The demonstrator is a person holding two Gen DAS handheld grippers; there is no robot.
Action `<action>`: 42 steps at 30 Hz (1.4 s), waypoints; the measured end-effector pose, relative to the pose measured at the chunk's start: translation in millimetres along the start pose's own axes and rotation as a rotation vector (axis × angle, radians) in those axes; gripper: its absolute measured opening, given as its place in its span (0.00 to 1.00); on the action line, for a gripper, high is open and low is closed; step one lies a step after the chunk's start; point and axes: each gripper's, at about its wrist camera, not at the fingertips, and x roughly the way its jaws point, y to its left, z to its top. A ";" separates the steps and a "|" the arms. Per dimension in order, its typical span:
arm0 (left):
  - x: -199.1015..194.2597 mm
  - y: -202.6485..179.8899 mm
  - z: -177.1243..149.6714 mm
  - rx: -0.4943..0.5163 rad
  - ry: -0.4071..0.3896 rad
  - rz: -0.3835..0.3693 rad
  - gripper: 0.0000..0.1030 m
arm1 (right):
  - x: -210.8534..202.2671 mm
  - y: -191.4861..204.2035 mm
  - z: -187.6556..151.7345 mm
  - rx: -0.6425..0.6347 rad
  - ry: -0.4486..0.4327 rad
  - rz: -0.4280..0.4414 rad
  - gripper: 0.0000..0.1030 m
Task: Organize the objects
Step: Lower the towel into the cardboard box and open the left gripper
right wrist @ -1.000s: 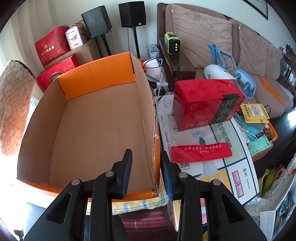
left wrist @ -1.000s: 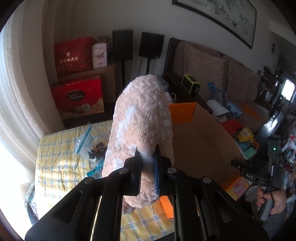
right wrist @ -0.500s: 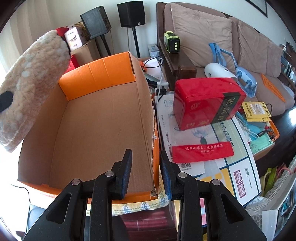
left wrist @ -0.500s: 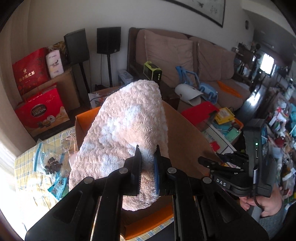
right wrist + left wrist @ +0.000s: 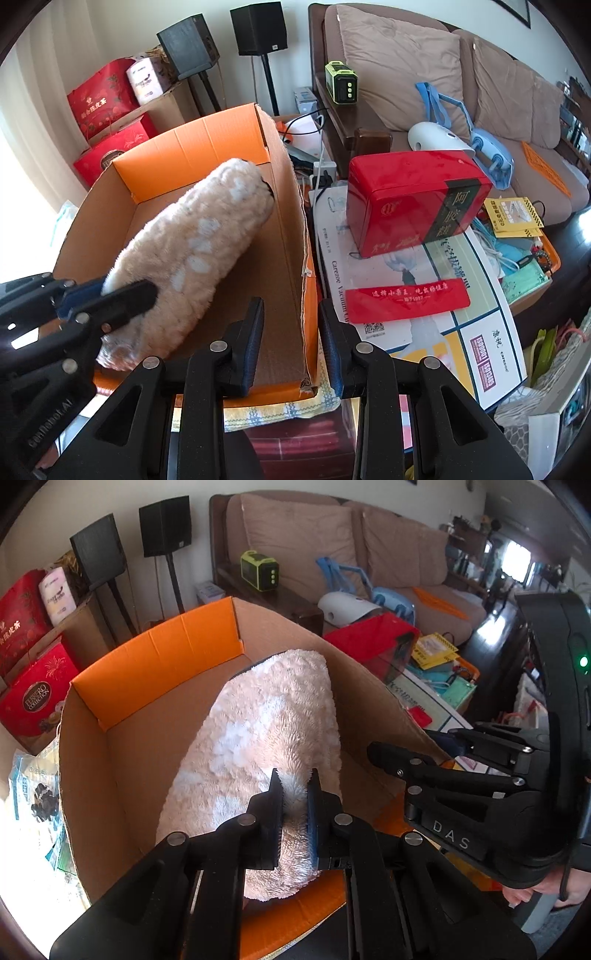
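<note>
- Though it fills much of the left wrist view, the plush slipper [image 5: 266,746] reads as light and soft: deep pile, body sagging a little under its own weight. The left hand-held gripper [image 5: 294,805] is clenched on a fold of fleece at the near end, pile bulging between the pads.
- Judgement: it will not slip or break, but it will flop and swing from an end grip; a pinch on the thicker rim or sole edge would carry it more steadily than loose fleece.
- Same view: slipper hangs inside the opening of the cardboard box [image 5: 122,746], far tip toward the orange flap; whether it touches the floor of the box cannot be told from here. The right hand-held gripper [image 5: 417,753] hovers by the right wall of the box.
- Right wrist view: right hand-held gripper [image 5: 291,332] is released, holding nothing, jaws straddling the near right wall of the box [image 5: 295,206].
- This view adds the side profile: slipper [image 5: 192,251] tilted, far tip raised, white spots on its side, dark sole edge at the tip, left hand-held gripper [image 5: 110,299] biting its lower end.
- Also only here: red tin [image 5: 417,199] on the cluttered worktop [image 5: 461,317], just right of the box.
</note>
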 end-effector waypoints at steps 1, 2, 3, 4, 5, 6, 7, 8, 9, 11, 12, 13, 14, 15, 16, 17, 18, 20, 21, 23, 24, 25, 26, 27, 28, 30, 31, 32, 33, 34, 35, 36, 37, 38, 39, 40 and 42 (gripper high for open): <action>2.3 -1.8 -1.5 0.007 0.007 -0.002 0.11 | 0.0 0.1 -0.1 -0.001 0.000 0.000 0.29; 4.1 -3.7 -2.9 0.009 0.014 -0.010 0.15 | -0.1 0.0 -0.2 -0.001 0.000 0.000 0.29; 5.5 -4.2 -3.8 0.009 0.021 -0.021 0.20 | -0.2 0.0 -0.2 0.000 0.000 0.000 0.30; 6.4 -4.6 -4.6 0.007 0.026 -0.026 0.23 | 0.0 0.1 -0.3 0.000 0.000 0.000 0.30; 7.0 -4.2 -5.3 0.001 0.028 -0.010 0.29 | -0.1 0.0 -0.4 0.000 0.000 0.000 0.29; 6.5 -2.5 -5.4 -0.005 0.030 -0.003 0.35 | -0.1 -0.1 -0.3 0.002 -0.002 -0.002 0.29; 4.9 0.2 -5.6 -0.015 0.031 -0.003 0.39 | 0.4 -0.9 -0.4 0.007 0.000 0.005 0.29; 1.7 4.3 -5.3 -0.030 0.027 -0.008 0.51 | 0.3 -2.0 -0.4 0.014 0.001 0.011 0.30; -3.6 9.2 -5.2 -0.048 0.015 -0.014 0.62 | -0.1 -2.4 -0.6 0.018 0.002 0.016 0.30; -16.1 19.2 -3.7 -0.081 -0.019 -0.030 0.66 | -0.1 -2.3 -0.4 0.020 0.003 0.019 0.30; -22.2 24.4 -2.8 -0.093 -0.029 -0.036 0.66 | -0.3 -2.1 -0.3 0.020 0.003 0.018 0.30; -27.8 29.6 -1.6 -0.104 -0.035 -0.039 0.66 | -0.4 -1.9 -0.5 0.018 0.004 0.016 0.30; -33.8 35.1 -0.3 -0.113 -0.044 -0.039 0.67 | -0.7 -1.2 -0.8 0.016 0.005 0.015 0.30; -39.9 41.4 0.2 -0.123 -0.054 -0.033 0.67 | -0.9 -0.6 -0.9 0.014 0.006 0.014 0.31; -46.2 48.3 0.2 -0.134 -0.067 -0.026 0.67 | -1.0 -0.3 -1.0 0.012 0.007 0.013 0.32; -52.3 55.6 -0.6 -0.147 -0.079 -0.021 0.67 | -1.5 0.0 -1.1 0.012 0.008 0.014 0.32; -57.8 63.3 -0.9 -0.161 -0.088 -0.018 0.67 | -2.3 0.1 -1.2 0.011 0.007 0.012 0.32; -68.8 78.9 -2.7 -0.189 -0.107 -0.004 0.68 | -4.4 1.1 -1.5 0.002 0.003 0.007 0.32; -74.2 87.3 -4.8 -0.201 -0.117 0.008 0.75 | -5.4 1.6 -1.6 -0.002 0.000 0.003 0.32; -84.3 102.5 -9.0 -0.224 -0.142 0.035 0.77 | -7.0 2.6 -1.3 -0.006 -0.002 -0.001 0.32; -87.9 110.0 -11.9 -0.232 -0.146 0.050 0.77 | -7.5 3.1 -1.0 -0.006 -0.003 -0.004 0.33; -90.1 117.8 -14.4 -0.242 -0.146 0.063 0.77 | -8.0 3.5 -1.1 -0.008 -0.003 -0.004 0.34; -91.1 125.3 -17.0 -0.255 -0.142 0.075 0.77 | -8.2 4.1 -1.2 -0.009 -0.003 -0.006 0.35; -90.6 131.2 -20.1 -0.269 -0.136 0.087 0.77 | -8.6 4.2 -1.6 -0.010 -0.003 -0.008 0.36; -89.6 137.4 -23.6 -0.286 -0.130 0.093 0.77 | -8.9 4.7 -2.1 -0.009 -0.004 -0.013 0.37; -84.8 148.4 -31.6 -0.319 -0.108 0.092 0.77 | -10.3 5.6 -3.5 -0.004 -0.008 -0.025 0.47; -82.7 152.1 -36.4 -0.332 -0.096 0.084 0.77 | -11.5 5.6 -4.3 0.001 -0.012 -0.034 0.50; -79.4 155.1 -40.9 -0.342 -0.084 0.073 0.77 | -12.8 5.3 -5.4 0.007 -0.017 -0.041 0.52; -75.7 156.7 -44.4 -0.349 -0.073 0.062 0.77 | -13.9 5.4 -6.4 0.010 -0.021 -0.048 0.53; -72.2 156.6 -48.0 -0.352 -0.061 0.050 0.77 | -15.1 5.4 -7.1 0.012 -0.024 -0.053 0.53; -69.4 156.8 -51.0 -0.353 -0.053 0.040 0.76 | -15.7 5.3 -7.5 0.014 -0.026 -0.053 0.53; -68.7 158.5 -54.7 -0.356 -0.053 0.040 0.75 | -16.0 5.2 -7.3 0.015 -0.026 -0.052 0.53; -69.1 159.7 -57.5 -0.364 -0.059 0.051 0.75 | -16.2 5.1 -7.3 0.016 -0.024 -0.051 0.53; -70.9 164.3 -60.2 -0.377 -0.064 0.062 0.75 | -16.6 5.3 -7.3 0.015 -0.024 -0.050 0.53; -73.7 169.9 -63.9 -0.399 -0.070 0.069 0.75 | -17.5 5.5 -7.8 0.012 -0.026 -0.050 0.53; -76.5 176.5 -66.8 -0.424 -0.075 0.074 0.75 | -17.8 6.1 -7.9 0.007 -0.027 -0.050 0.53; -83.6 191.1 -72.7 -0.464 -0.079 0.099 0.75 | -18.5 7.4 -8.6 -0.001 -0.028 -0.051 0.53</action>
